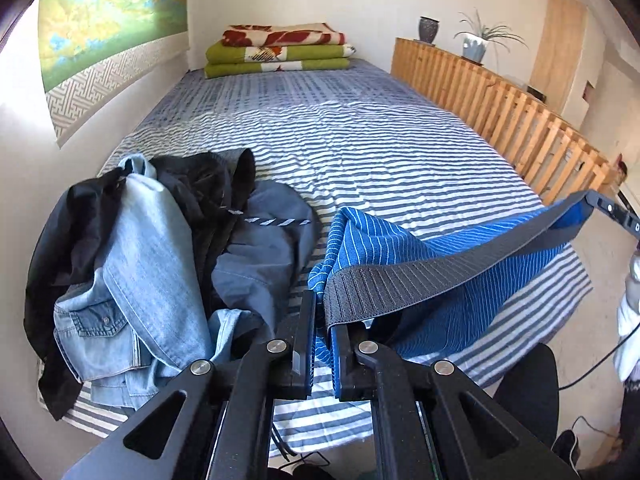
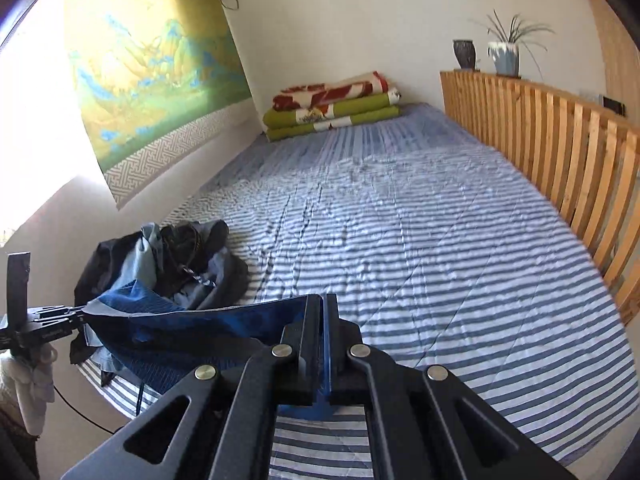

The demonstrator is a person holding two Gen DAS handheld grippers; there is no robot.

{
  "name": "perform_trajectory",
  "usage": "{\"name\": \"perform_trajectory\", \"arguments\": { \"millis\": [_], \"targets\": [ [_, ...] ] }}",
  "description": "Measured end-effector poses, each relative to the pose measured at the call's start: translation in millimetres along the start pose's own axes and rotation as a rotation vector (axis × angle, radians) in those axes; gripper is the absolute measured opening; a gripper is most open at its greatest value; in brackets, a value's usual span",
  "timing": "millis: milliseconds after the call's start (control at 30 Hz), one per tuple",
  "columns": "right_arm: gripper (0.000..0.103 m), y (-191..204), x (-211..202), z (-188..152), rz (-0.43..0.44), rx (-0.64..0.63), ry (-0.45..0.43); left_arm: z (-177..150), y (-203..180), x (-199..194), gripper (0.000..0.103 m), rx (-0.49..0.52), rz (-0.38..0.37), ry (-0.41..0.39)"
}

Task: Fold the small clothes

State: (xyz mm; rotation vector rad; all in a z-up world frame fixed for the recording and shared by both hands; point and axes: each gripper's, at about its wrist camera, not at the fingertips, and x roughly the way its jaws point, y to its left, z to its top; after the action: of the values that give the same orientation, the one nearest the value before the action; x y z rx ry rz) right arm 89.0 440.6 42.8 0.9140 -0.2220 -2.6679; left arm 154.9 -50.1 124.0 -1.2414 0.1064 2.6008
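Note:
A pair of blue pinstriped shorts (image 1: 460, 272) with a wide grey elastic waistband (image 1: 420, 280) hangs stretched in the air above the near end of the striped bed. My left gripper (image 1: 322, 304) is shut on one end of the waistband. My right gripper (image 2: 323, 308) is shut on the other end, where the blue fabric (image 2: 192, 332) runs off to the left. In the left wrist view the right gripper (image 1: 600, 202) shows at the far right edge, pinching the band. In the right wrist view the left gripper (image 2: 44, 328) appears at the left edge.
A heap of clothes (image 1: 160, 256), denim shirt, black and grey garments, lies on the bed's near left corner. Striped bedsheet (image 1: 360, 140) stretches ahead. Folded blankets (image 1: 280, 50) sit at the far end. A wooden slatted rail (image 2: 560, 160) lines the right side, a wall the left.

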Motion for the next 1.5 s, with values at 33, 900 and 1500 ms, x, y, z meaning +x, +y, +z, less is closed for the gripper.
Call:
{"name": "perform_trajectory", "arguments": {
  "millis": [33,900,1500],
  "targets": [
    [0.001,2,-15,6,-0.002,-0.014,-0.021,0,-5,-10,0.006,0.018,-0.005,-0.01],
    [0.005,-86,160,-57,-0.058,0.088,0.407,11,-9,198,0.043,-0.038,-0.017,0.382],
    [0.002,-87,172,-67,-0.079,0.014,0.506,38,0,166,0.001,-0.039,-0.051,0.321]
  ]
}}
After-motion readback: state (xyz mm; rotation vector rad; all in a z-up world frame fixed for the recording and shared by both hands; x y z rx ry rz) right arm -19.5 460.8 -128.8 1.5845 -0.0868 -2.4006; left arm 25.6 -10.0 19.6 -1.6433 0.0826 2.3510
